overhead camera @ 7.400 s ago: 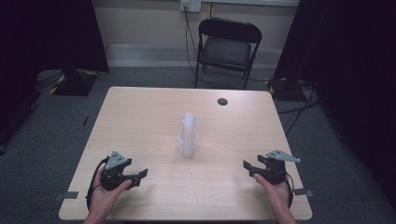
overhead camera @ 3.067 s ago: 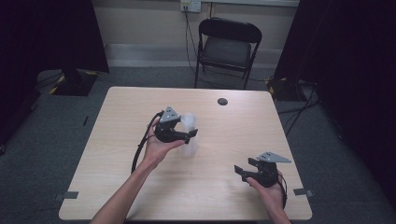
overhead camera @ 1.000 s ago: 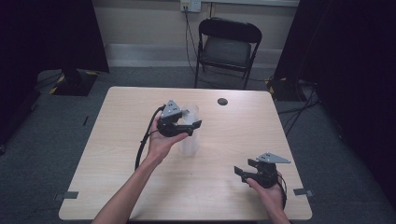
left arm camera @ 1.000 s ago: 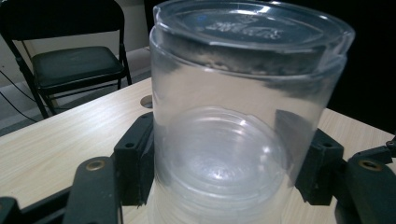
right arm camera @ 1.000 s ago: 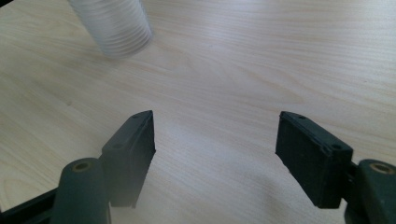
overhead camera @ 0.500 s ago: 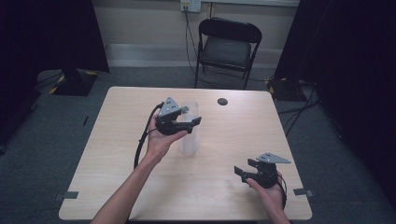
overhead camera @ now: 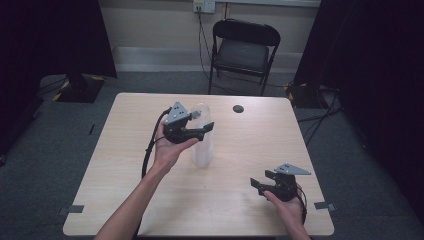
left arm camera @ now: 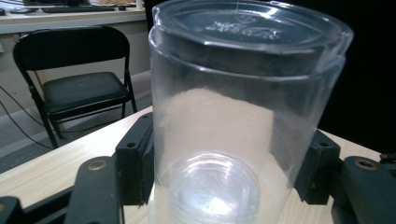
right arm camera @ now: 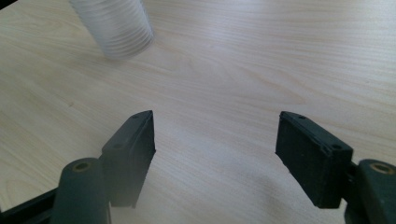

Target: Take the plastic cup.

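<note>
A stack of clear plastic cups (overhead camera: 202,147) stands upside down at the middle of the wooden table (overhead camera: 125,165). My left gripper (overhead camera: 204,127) is level at the stack's upper part, shut on the top cup (left arm camera: 233,116), with its pads (left arm camera: 135,168) pressed against both sides. Through the cup's wall I can see the base of another cup lower down. My right gripper (overhead camera: 257,184) rests near the table's front right, open and with nothing in it (right arm camera: 215,149). It points toward the stack (right arm camera: 116,28).
A small black round object (overhead camera: 238,108) lies on the far part of the table. A black folding chair (overhead camera: 245,50) stands behind the far edge. The left gripper's cable (overhead camera: 150,150) hangs beside the forearm. Dark curtains flank the room.
Several seconds back my left gripper was at the table's near left; it went to the stack and closed on the top cup. Over the last second it has barely moved. The right gripper has stayed put.
</note>
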